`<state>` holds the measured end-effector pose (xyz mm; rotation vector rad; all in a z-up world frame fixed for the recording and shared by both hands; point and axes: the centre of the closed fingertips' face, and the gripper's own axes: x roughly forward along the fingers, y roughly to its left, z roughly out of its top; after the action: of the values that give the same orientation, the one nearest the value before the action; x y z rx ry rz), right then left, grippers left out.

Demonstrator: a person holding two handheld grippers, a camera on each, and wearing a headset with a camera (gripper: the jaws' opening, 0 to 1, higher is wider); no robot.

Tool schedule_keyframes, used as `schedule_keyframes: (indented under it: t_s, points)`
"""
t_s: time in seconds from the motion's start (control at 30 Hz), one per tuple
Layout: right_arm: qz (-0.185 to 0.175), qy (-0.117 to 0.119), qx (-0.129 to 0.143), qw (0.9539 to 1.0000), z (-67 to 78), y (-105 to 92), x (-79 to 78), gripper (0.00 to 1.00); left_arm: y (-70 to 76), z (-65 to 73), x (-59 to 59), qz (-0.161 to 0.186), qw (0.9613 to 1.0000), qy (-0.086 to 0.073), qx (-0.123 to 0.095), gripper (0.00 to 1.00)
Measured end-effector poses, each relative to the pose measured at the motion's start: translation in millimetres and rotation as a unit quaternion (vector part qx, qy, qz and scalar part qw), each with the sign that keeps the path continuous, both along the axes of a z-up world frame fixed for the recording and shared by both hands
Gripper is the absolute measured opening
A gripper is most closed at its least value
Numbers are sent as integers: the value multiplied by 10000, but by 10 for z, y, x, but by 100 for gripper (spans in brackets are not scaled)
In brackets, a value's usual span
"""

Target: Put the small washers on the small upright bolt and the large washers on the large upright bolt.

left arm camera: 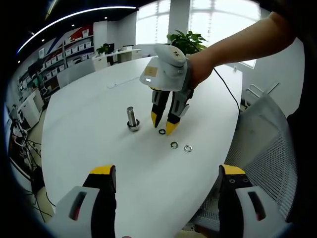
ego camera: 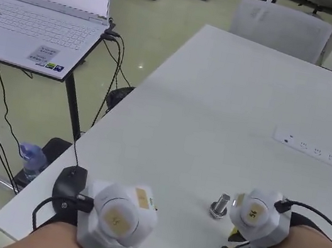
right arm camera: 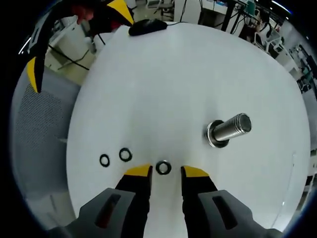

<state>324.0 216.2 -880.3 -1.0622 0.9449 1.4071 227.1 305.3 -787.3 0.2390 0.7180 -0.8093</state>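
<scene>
One upright steel bolt (right arm camera: 228, 130) stands on the white table (ego camera: 222, 95), with a washer round its base. Three small washers lie loose near it. My right gripper (right arm camera: 166, 171) points down at the table, open, its yellow tips on either side of one washer (right arm camera: 163, 167), which lies flat. The other two washers (right arm camera: 125, 154) (right arm camera: 104, 160) lie just to the left of it. In the left gripper view the right gripper (left arm camera: 166, 125) hangs beside the bolt (left arm camera: 132, 118). My left gripper (left arm camera: 168, 171) is open wide, nothing between its jaws, back from the washers.
A black mouse (ego camera: 70, 181) sits at the table's near left corner. A white power strip (ego camera: 317, 151) lies at the right. Off the table's left edge stands a laptop (ego camera: 37, 20) on a stand, and a grey chair (ego camera: 281, 28) is at the far side.
</scene>
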Motion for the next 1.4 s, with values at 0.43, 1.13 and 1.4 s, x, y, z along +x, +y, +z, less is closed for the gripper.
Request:
schedule_keyframes:
  t_s: [0.43,1.13,1.4]
  points:
    - [-23,-26,57,10000,-1,6,-38,18,-1,-14,-6,6,10000,14,-19,83]
    - [-279,30,-106,9995,7,1,-29,13,0,-17,-37,24,10000,41,-7,80]
    - [-429,69,-60,9990,71,-83,-9,13,-10,-7,-20,21,10000,25,-21,80]
